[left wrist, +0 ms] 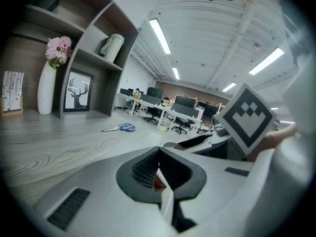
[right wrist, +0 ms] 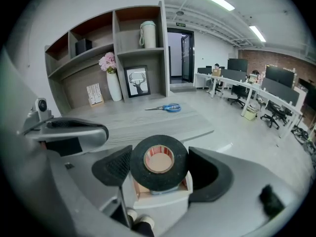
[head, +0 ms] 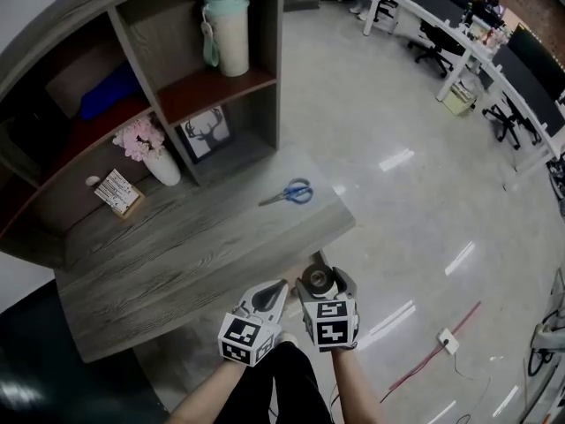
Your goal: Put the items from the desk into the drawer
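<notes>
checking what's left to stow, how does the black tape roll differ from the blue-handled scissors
The black tape roll is clamped between the right gripper's jaws, off the grey wood desk; the blue-handled scissors lie flat on it, untouched. The roll is round, the scissors long and thin.

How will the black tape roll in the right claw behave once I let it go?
The tape roll is round, so set on edge it would probably roll; laid flat it should stay put. Its ring looks undeformed in the right claw, so it is likely stiff.
</notes>
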Demonstrator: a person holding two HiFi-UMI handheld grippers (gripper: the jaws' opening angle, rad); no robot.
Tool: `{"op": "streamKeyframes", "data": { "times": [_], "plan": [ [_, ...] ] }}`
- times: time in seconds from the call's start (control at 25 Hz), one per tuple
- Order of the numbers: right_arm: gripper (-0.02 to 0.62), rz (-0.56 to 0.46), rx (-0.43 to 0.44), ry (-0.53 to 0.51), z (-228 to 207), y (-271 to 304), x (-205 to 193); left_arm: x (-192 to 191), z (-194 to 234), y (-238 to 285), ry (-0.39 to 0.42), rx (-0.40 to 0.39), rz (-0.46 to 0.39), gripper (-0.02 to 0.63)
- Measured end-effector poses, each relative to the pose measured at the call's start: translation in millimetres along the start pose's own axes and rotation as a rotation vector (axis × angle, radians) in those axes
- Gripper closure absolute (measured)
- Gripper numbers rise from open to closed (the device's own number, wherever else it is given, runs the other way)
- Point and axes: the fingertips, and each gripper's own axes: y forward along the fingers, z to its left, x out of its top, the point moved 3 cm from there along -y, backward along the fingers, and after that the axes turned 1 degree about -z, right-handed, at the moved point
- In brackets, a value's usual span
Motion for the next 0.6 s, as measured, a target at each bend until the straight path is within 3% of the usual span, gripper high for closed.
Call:
{"op": "streamKeyframes", "data": {
  "times": [0.6],
  "plan": [
    [0.229, 0.080, 0.035, 0.050, -10, 53, -40, -44, 11, 23, -0.019, 0.006, 0.066, 0.597]
  ]
}}
